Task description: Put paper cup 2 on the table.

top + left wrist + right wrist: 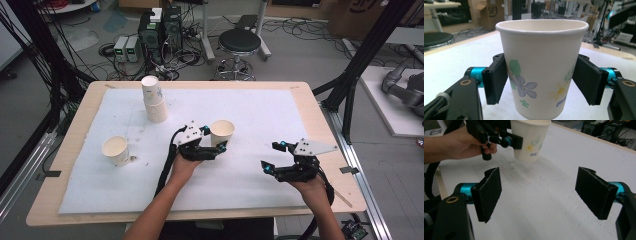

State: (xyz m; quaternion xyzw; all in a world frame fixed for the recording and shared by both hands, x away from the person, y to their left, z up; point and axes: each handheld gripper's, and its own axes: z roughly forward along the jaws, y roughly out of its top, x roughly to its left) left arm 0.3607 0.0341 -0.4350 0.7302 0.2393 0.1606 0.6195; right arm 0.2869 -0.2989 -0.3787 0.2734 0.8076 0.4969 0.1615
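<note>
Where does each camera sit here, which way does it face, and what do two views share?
High view: above the person's side, looking forward and down on the table; both forearms, left gripper, right gripper.
Left gripper view: rides the left gripper, looking level along its pads at the flowered cup.
Right gripper view: rides the right gripper, facing across the white mat.
Shared: both gripper views show that cup.
</note>
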